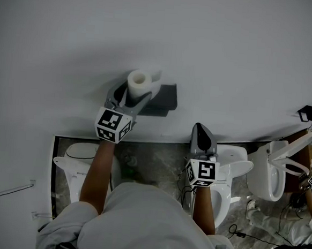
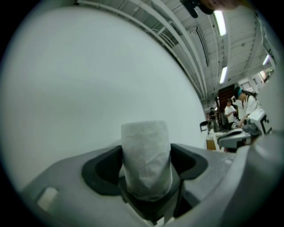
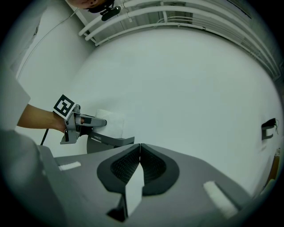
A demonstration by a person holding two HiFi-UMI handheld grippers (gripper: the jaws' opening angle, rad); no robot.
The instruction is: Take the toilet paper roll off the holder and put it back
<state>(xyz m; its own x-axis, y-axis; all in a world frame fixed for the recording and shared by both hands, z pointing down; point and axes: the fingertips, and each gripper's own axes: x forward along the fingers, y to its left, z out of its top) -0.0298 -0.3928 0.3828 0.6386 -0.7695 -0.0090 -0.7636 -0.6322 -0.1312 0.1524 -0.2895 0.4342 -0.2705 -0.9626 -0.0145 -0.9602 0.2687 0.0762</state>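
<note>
**Toilet paper roll** (image 1: 139, 82): upright, with the core hole facing up toward the head view. It sits between the 2 fingers (image 2: 100, 173) of the left gripper (image 1: 131, 95). In the left gripper view the pads meet the roll on both sides, and the fingers are spread wide by its full width. The paper wrap is slightly wrinkled. Only bare wall shows past the fingertips.

**Holder** (image 1: 166, 98): dark and wall-mounted. In the head view it is just beyond the left fingers and to their right. In the right gripper view it lies under the roll and the left fingers. Whether the roll's lower end touches the holder: cannot tell.

**Right gripper** (image 1: 200, 128): fingers (image 3: 122, 168) pressed together with the tips touching and nothing between them. They are well apart from the roll, with the tips aimed at the white wall (image 1: 232, 41). The holder is up and to the left of these fingers.

**Surroundings:**
- A marbled floor (image 1: 153, 158) lies below both grippers.
- 1 toilet (image 1: 81, 155) stands under the left forearm.
- 1 toilet (image 1: 233, 165) stands just right of the right gripper.
- A 3rd toilet (image 1: 267, 175) stands further right.
- People (image 2: 244, 104) stand far off at the right edge of the left gripper view.
</note>
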